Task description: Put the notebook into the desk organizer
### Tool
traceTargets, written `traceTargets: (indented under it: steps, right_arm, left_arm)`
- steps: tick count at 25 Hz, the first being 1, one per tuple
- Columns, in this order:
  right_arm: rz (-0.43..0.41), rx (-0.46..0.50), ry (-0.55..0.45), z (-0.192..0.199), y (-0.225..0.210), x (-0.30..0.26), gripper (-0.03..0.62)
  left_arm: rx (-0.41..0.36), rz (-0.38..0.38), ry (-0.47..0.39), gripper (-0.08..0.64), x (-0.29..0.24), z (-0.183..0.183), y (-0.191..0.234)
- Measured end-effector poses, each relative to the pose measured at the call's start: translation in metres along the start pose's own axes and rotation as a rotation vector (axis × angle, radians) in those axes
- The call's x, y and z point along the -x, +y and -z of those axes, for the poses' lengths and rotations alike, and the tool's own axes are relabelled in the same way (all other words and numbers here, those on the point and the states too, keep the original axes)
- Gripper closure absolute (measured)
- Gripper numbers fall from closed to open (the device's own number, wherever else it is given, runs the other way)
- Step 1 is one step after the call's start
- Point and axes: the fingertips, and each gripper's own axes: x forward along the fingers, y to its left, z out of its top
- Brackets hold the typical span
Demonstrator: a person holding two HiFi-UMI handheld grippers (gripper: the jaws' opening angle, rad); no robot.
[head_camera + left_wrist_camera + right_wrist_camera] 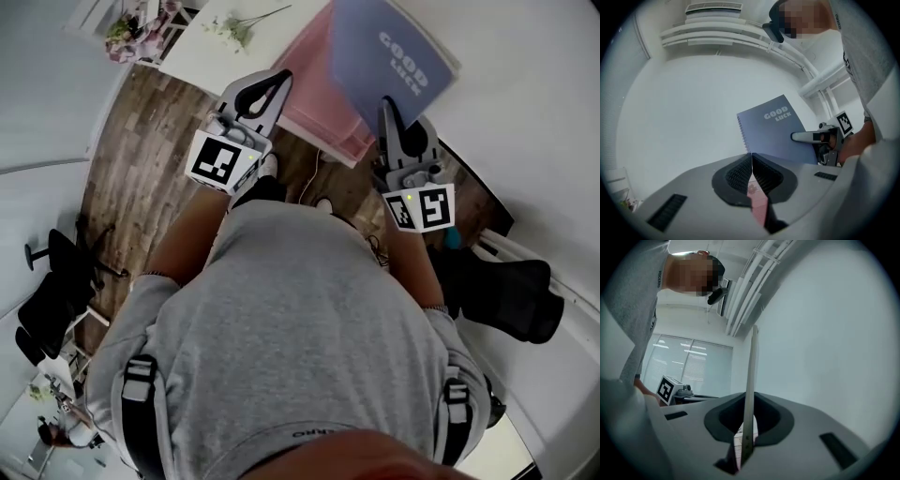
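A blue spiral notebook [394,61] printed "GOOD LUCK" is held up in the air, with my right gripper [387,108] shut on its lower edge. In the right gripper view the notebook [751,376] shows edge-on, clamped between the jaws. The left gripper view shows its cover [776,133] with the right gripper [816,137] on its edge. My left gripper [279,82] is shut with nothing in it and sits to the left of the notebook. A pink organizer [314,108] lies under the notebook on the white desk [211,61].
Dried flowers [131,33] lie at the desk's far left. Below the desk are a wooden floor [141,159] and a white cable [309,183]. One black chair [506,291] stands at the right and another [56,291] at the left.
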Motion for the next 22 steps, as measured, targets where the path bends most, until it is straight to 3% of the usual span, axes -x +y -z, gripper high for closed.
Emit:
traceTargets:
  steps: [7,11,22]
  right_arm:
    - [0.130,0.012,-0.027,-0.007,0.014,0.018,0.554]
    - [0.178,0.006,-0.035,-0.008,0.046,0.042,0.554]
    - [0.310,-0.099,-0.002,0.007,0.041,0.037,0.554]
  left_arm:
    - [-0.054,0.157,-0.070,0.538,-0.006,-0.019,-0.012]
    - [-0.080,0.219,-0.090,0.538,0.020,-0.026,-0.027]
    - [-0.043,0.380,-0.097,0.538,-0.008,-0.014,-0.021]
